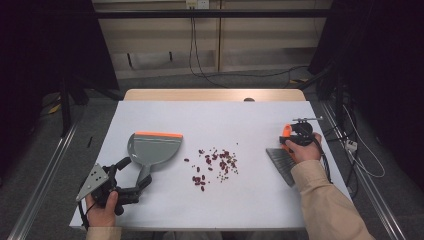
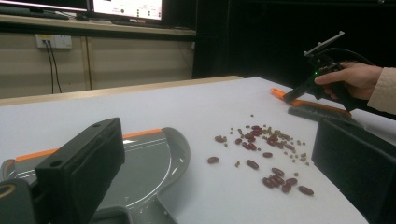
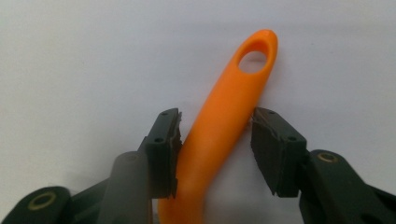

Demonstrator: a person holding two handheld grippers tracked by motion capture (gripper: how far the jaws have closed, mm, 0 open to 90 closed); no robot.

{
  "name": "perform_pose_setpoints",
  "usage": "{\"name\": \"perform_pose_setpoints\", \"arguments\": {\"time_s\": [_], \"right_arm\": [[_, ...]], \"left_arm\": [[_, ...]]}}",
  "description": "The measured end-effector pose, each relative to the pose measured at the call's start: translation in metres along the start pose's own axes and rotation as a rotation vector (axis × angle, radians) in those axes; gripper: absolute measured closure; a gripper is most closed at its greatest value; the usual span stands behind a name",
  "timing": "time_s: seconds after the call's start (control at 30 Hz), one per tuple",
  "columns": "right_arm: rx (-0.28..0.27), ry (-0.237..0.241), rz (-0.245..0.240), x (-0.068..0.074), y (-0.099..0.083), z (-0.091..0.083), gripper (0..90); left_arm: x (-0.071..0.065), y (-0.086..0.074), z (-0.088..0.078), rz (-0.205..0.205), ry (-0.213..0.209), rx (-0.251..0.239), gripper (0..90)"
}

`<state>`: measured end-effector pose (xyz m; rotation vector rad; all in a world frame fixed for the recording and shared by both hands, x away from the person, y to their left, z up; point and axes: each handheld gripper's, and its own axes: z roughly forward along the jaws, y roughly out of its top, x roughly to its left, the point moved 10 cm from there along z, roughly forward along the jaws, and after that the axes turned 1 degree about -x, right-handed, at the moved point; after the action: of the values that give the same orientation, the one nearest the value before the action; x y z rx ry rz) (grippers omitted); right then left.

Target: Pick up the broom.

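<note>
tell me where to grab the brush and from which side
Judging by its pose, grip the brush by its orange handle, midway along, below the hanging hole. It lies flat on the white table, so come from above with one jaw on each long side. The right gripper already straddles it there; the left pad seems to touch, the right shows a small gap.

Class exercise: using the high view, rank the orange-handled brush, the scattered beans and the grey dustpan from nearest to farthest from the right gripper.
1. Brush: directly at the right gripper, its orange handle between the jaws.
2. Beans: mid-table, to the gripper's left.
3. Dustpan: farthest, on the table's left side beyond the beans.
</note>
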<state>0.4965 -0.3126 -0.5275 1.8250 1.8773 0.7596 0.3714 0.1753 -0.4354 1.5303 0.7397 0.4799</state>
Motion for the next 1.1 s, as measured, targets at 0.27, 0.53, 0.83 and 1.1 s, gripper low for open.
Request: {"name": "perform_pose_setpoints", "arguments": {"time_s": [0.27, 0.53, 0.83, 1.1], "right_arm": [[0.037, 0.014, -0.062, 0.008, 0.002, 0.003, 60.8], [0.044, 0.021, -0.083, 0.01, 0.002, 0.003, 65.2], [0.079, 0.045, -0.108, 0.011, -0.001, 0.0, 63.8], [0.134, 0.0, -0.091, 0.013, 0.001, 0.003, 68.1]], "left_arm": [[-0.001, -0.001, 0.002, -0.001, -0.008, 0.005, 2.4], [-0.001, -0.001, 0.002, 0.002, -0.006, 0.006, 2.4], [0.001, -0.003, 0.001, 0.004, 0.001, 0.016, 2.4], [-0.002, -0.002, 0.006, 0.013, -0.005, 0.019, 2.4]]}}
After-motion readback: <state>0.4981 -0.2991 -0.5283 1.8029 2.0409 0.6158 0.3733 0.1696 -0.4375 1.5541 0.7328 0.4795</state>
